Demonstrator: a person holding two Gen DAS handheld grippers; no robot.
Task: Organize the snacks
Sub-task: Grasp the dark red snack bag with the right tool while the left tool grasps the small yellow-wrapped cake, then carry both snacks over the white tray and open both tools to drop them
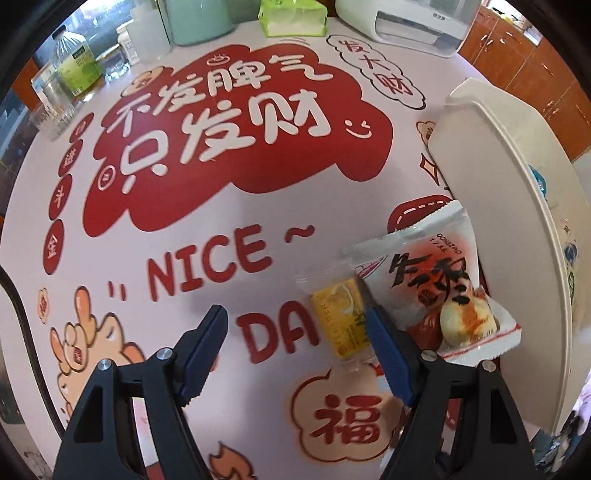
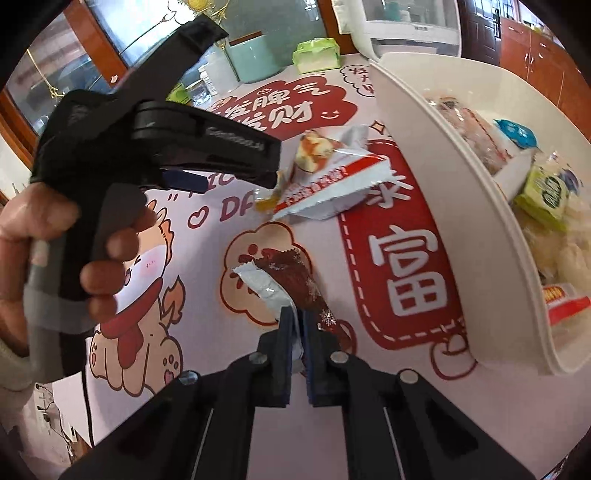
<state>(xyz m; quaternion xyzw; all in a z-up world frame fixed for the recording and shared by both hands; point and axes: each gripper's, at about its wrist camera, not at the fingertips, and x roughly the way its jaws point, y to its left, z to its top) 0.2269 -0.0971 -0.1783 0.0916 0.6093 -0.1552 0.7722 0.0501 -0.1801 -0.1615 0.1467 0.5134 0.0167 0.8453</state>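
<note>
My left gripper (image 1: 295,332) is open just above the table, its right finger beside a small yellow snack packet (image 1: 341,321). A white and red pastry packet (image 1: 436,288) lies next to it, against the white tray (image 1: 491,192). My right gripper (image 2: 295,332) is shut on a brown and silver snack wrapper (image 2: 284,277) held above the table. In the right wrist view the left gripper body (image 2: 166,147) is at the left, near the pastry packet (image 2: 325,173). The tray (image 2: 424,155) holds several snack packets.
The table carries a red and white printed cloth (image 1: 221,166). At its far edge stand a green tissue pack (image 1: 291,16), a teal container (image 1: 199,18), bottles and glasses (image 1: 74,62), and a white appliance (image 1: 410,26). Wooden cabinets (image 1: 535,74) are behind.
</note>
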